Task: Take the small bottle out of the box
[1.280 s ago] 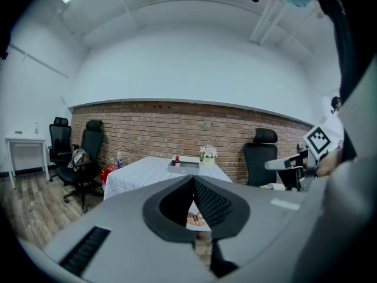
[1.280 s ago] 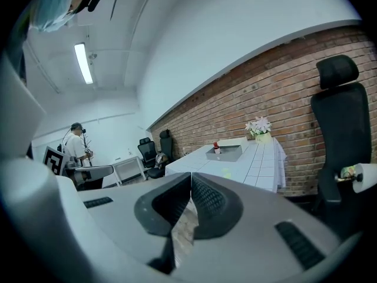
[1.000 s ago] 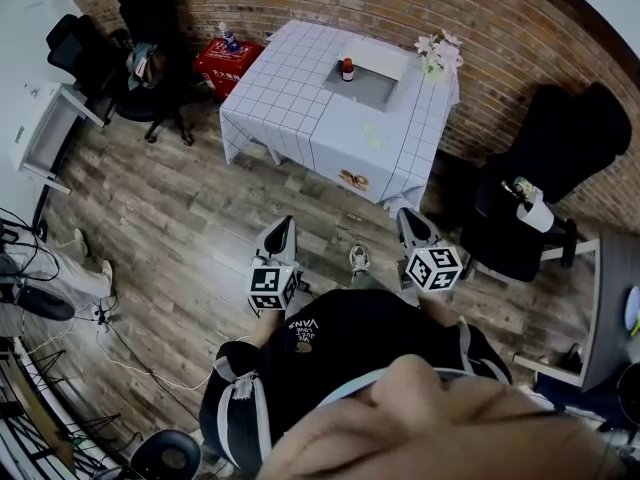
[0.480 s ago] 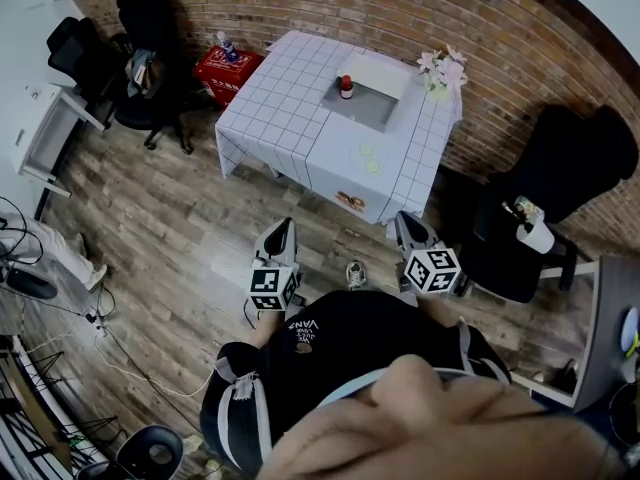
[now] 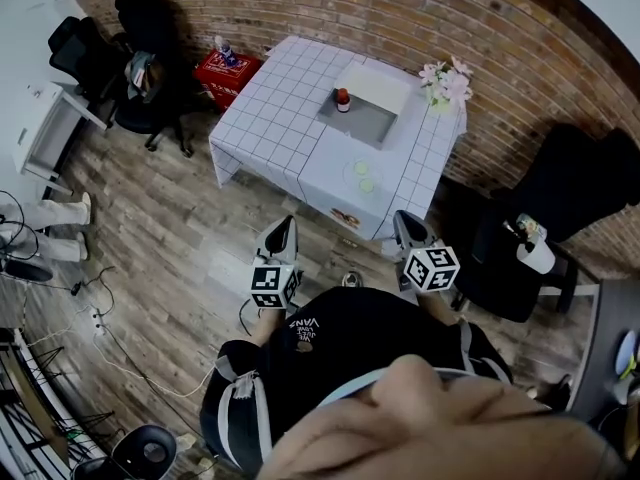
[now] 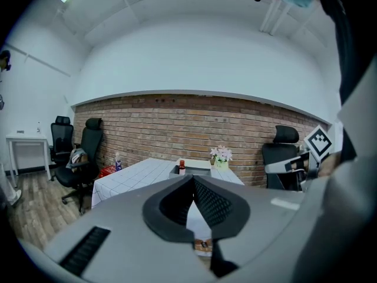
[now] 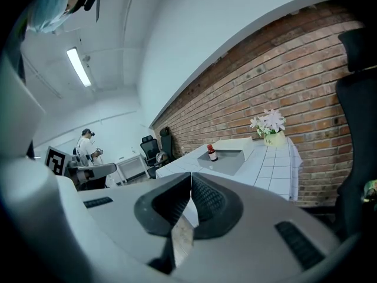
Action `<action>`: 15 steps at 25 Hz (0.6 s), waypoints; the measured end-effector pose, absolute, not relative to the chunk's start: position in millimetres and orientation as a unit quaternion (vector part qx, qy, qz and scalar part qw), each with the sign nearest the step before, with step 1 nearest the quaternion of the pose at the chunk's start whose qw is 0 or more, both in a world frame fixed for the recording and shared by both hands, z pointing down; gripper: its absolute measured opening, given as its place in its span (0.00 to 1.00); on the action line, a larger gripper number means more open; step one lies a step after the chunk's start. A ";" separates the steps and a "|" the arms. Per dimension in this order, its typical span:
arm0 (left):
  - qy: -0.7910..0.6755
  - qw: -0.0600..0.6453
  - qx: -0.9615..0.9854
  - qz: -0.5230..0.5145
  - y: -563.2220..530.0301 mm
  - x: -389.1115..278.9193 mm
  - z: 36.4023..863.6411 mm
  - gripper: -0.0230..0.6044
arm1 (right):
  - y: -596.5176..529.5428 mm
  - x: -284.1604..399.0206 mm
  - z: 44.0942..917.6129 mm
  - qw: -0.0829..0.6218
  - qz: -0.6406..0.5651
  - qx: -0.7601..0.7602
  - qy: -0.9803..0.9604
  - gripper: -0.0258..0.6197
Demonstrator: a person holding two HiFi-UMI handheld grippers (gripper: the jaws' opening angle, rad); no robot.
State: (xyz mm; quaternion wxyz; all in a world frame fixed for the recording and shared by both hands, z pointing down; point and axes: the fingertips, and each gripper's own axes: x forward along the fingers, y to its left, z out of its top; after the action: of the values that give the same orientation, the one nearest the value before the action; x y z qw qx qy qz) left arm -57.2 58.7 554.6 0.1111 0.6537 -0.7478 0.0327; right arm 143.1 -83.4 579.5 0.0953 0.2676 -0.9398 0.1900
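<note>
A small brown bottle (image 5: 343,99) with a red cap stands upright in the left end of an open grey box (image 5: 362,124) on the table with the white checked cloth (image 5: 280,118). Both grippers are well short of the table, held low in front of my body. My left gripper (image 5: 284,222) is shut with nothing between its jaws, and so is my right gripper (image 5: 402,218). From the left gripper (image 6: 193,180), the bottle (image 6: 182,167) shows far off above the jaw tips. From the right gripper (image 7: 191,177), the bottle (image 7: 211,152) and box (image 7: 228,160) show ahead to the right.
A pot of pink flowers (image 5: 445,78) stands at the table's far right corner by the brick wall. Black office chairs stand at left (image 5: 150,38) and right (image 5: 560,203). A red crate (image 5: 228,68) sits on the floor left of the table. A person's legs (image 5: 50,213) show at far left.
The table has drawn nearer in the head view and the floor has slid back, so I have walked towards it. Both grippers stay shut. The legs at left have shifted.
</note>
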 end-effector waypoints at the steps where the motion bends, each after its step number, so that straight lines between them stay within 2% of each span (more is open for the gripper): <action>1: -0.748 0.112 0.653 0.034 53.1 -57.5 555.7 0.05 | -89.5 142.0 580.0 0.096 0.190 0.265 -0.940 0.04; 15: -0.749 0.131 0.648 0.053 -7.3 -82.3 573.8 0.05 | -145.0 116.0 596.9 0.111 0.201 0.240 -0.943 0.04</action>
State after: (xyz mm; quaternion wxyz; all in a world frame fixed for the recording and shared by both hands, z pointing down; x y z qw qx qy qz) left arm -82.3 -7.3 573.8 0.1314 0.6476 -0.7486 0.0534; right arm 116.0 -145.0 596.9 0.1107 0.2400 -0.9432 0.2011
